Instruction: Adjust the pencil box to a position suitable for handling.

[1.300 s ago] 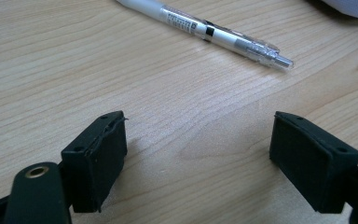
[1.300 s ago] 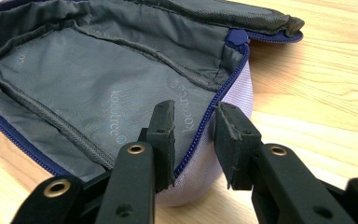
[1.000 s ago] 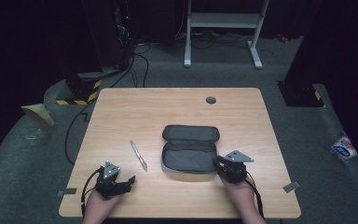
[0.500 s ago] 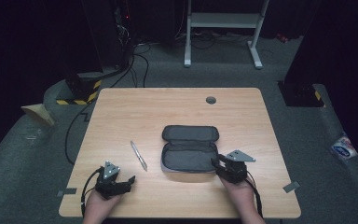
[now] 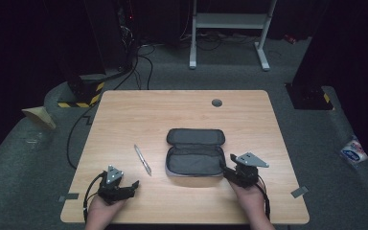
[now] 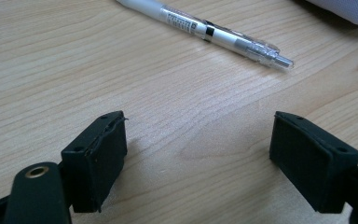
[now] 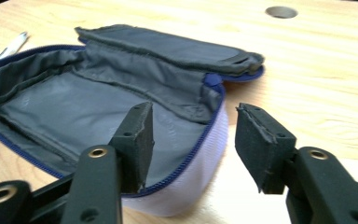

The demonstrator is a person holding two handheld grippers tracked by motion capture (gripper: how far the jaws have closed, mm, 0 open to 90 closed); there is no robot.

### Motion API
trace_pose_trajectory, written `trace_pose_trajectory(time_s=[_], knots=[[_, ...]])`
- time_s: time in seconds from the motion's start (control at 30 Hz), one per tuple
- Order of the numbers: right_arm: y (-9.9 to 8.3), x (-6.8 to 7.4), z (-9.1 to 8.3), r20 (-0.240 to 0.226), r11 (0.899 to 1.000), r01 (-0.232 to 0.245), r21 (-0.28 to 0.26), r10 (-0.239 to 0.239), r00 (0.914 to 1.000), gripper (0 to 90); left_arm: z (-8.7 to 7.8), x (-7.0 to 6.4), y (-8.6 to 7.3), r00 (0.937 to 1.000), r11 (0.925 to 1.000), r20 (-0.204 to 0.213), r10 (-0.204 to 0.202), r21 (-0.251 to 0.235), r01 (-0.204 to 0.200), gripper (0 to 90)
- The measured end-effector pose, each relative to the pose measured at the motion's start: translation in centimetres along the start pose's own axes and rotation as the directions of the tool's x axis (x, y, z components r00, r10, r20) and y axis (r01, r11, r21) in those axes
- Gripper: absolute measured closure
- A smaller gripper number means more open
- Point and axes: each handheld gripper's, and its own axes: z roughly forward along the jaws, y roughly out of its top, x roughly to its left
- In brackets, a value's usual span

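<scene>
Between my right gripper (image 7: pixel 193 144) jaws, spread: pencil case (image 7: pixel 121 116) wall end, straddled to steady. Beyond left gripper (image 6: pixel 198 161) jaws, spread: pen (image 6: pixel 205 30), awaiting pickup.

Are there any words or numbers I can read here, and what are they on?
No text here can be read.
pen: small dark print on its white barrel, too blurred to read.
blue-and-white packet on the floor: a dark mark, too small to read.
pencil case: no writing visible.
</scene>
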Motion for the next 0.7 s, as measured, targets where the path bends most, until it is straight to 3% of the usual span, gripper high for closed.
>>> trace_pose_trajectory(time_s=[0.17, 0.3, 0.37, 0.4, 0.5, 0.63, 0.7], knots=[[-0.3, -1.2, -0.9, 0.036, 1.000, -0.013, -0.008, 0.014, 0.9992, 42.6, 0.0, 0.0, 0.0, 1.0000, 1.0000, -0.001, 0.001, -0.001, -0.001, 19.4], [-1.8, -3.4, -1.8, 0.081, 0.999, -0.018, 0.045, 0.014, 0.9966, 39.8, 0.0, 0.0, 0.0, 1.0000, 1.0000, -0.002, 0.000, -0.002, 0.000, 19.7], [-2.2, -3.9, -1.9, 0.091, 0.998, -0.023, 0.063, 0.017, 0.9957, 39.3, 0.0, 0.0, 0.0, 1.0000, 1.0000, -0.003, -0.001, -0.002, 0.001, 19.8], [-3.0, -4.6, -1.9, 0.106, 0.994, -0.037, 0.100, 0.026, 0.9940, 39.3, 0.0, 0.0, 0.0, 1.0000, 1.0000, -0.003, 0.001, -0.002, -0.001, 20.5], [-3.9, -5.3, -1.8, 0.133, 0.988, -0.055, 0.143, 0.036, 0.9905, 39.4, -0.1, -0.1, 0.2, 1.0000, 0.9999, -0.001, 0.005, 0.013, -0.005, 23.3], [-4.1, -5.3, -1.8, 0.136, 0.985, -0.071, 0.157, 0.050, 0.9895, 38.3, -0.1, -0.2, 0.4, 1.0000, 0.9998, -0.002, 0.003, 0.020, -0.003, 25.5], [-4.1, -4.8, -1.9, 0.136, 0.983, -0.050, 0.177, 0.026, 0.9903, 36.5, -0.1, -0.3, 0.5, 1.0000, 0.9997, -0.002, 0.001, 0.025, 0.000, 26.4]])
